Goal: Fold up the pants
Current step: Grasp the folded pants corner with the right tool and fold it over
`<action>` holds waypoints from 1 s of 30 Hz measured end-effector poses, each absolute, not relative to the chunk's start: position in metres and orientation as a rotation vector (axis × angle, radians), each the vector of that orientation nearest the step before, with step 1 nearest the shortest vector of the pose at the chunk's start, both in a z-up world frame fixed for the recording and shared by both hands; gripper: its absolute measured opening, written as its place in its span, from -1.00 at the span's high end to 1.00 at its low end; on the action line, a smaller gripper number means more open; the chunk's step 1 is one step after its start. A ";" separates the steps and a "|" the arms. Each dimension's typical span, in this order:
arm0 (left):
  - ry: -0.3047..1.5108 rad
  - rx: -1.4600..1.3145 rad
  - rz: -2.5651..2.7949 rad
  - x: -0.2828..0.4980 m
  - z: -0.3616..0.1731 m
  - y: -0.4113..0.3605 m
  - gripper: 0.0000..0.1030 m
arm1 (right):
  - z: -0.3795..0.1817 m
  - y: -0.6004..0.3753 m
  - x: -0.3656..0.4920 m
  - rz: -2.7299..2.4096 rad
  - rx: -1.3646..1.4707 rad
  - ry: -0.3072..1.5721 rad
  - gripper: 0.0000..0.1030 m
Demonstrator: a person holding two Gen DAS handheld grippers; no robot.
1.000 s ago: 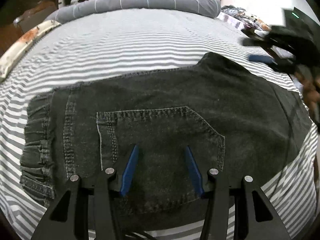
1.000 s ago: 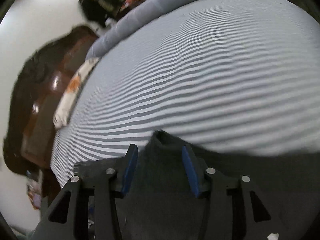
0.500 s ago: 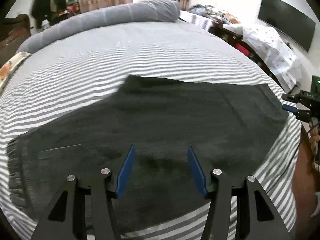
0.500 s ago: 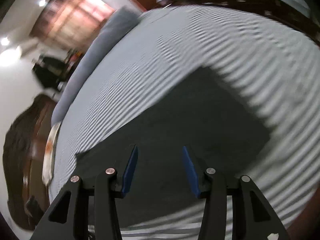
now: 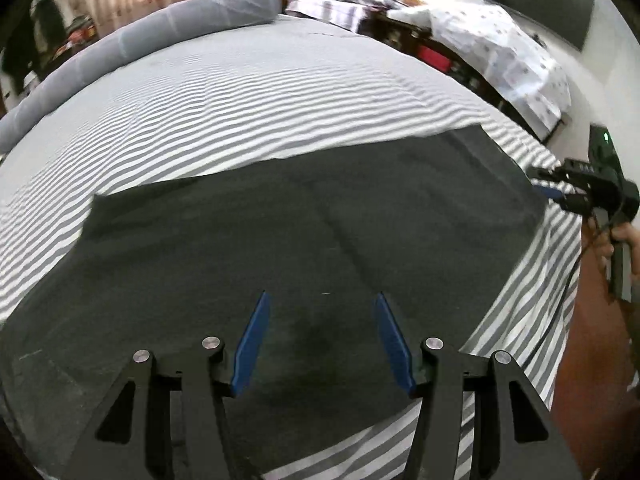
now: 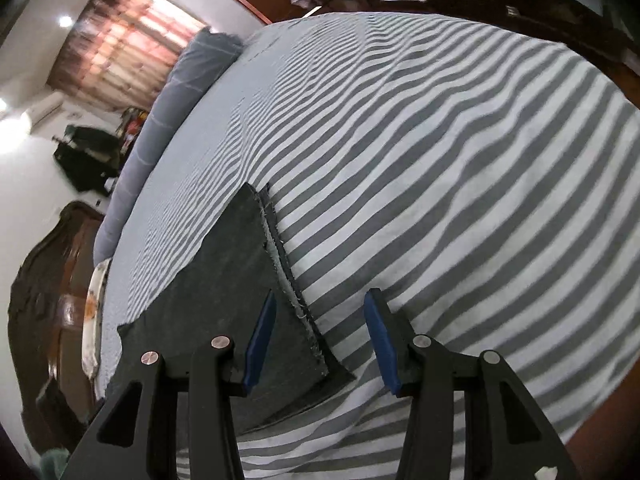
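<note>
Fingers of the right gripper [image 6: 318, 336] are hanging wide apart, empty, straddling the frayed leg hem [image 6: 292, 280] of the dark denim pants [image 6: 224, 280]. Left gripper [image 5: 320, 338] is also gaping, gripping nothing, hovering over mid-leg. Pants [image 5: 280, 240] are lying flat, legs stacked, near the front edge of the striped bedsheet [image 5: 260, 100]. Judging: hem pickup is coming next; lower onto both hem layers, pinching near the corner, keeping edges aligned. Denim looks thick, matte, stiffish, raw fringe at the cuff; sheet looks soft, rippling. Grey bolster [image 5: 160, 36] is lying along the far side.
</note>
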State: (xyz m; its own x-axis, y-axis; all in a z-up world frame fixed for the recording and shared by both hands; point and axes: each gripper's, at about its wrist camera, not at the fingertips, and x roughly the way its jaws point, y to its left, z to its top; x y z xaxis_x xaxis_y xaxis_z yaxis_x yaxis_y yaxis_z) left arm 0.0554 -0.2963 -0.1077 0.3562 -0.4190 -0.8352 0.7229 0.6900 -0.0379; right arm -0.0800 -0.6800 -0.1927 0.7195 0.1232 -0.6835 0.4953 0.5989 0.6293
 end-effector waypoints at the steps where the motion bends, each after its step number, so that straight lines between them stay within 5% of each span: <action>1: 0.948 0.383 -0.765 0.052 -0.110 -0.302 -0.08 | -0.193 -0.679 -0.080 -0.215 0.907 0.760 0.15; 6: 0.947 0.447 -0.790 0.038 -0.124 -0.324 -0.08 | -0.205 -0.664 -0.088 -0.061 0.886 0.814 0.62; 20: 0.962 0.561 -0.813 0.029 -0.144 -0.343 -0.19 | -0.184 -0.637 -0.104 -0.161 0.973 0.657 0.85; 30: 1.116 0.169 -0.860 0.077 -0.089 -0.260 -0.20 | -0.119 -0.580 -0.061 -0.010 0.946 0.599 0.86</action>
